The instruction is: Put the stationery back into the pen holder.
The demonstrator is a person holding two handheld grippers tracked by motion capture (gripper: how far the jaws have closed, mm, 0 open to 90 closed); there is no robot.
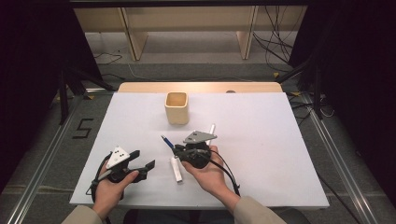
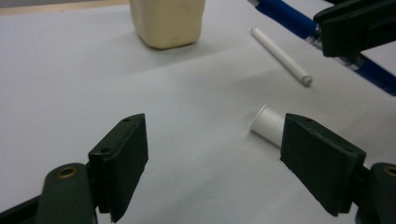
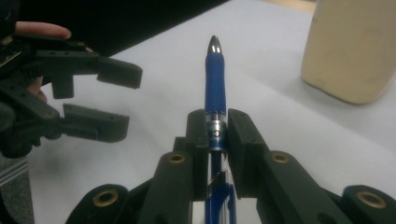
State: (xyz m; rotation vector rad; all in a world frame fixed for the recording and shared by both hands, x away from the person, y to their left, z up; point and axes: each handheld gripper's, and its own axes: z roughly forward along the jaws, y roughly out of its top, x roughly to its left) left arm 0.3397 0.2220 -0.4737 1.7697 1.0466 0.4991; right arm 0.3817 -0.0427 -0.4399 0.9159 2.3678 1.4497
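Note:
My right gripper (image 1: 179, 149) (image 3: 215, 126) is shut on a blue pen (image 3: 215, 79) (image 1: 166, 141), whose silver tip points ahead and away from me. The pen (image 2: 289, 17) also crosses the upper right of the left gripper view, clamped in the other gripper's jaws. My left gripper (image 1: 142, 159) (image 2: 212, 154) stands open low over the white table, nothing between its jaws. A white tube (image 1: 177, 169) (image 2: 267, 125) lies on the table between the two grippers, partly hidden behind the left gripper's right jaw. A thin white stick (image 2: 281, 56) (image 1: 212, 129) lies farther off.
A cream square cup (image 1: 177, 107) (image 2: 166, 21) (image 3: 352, 51) stands upright at the back middle of the white table top (image 1: 261, 140). A wooden strip runs along the far edge. Dark floor, cables and shelf legs lie beyond.

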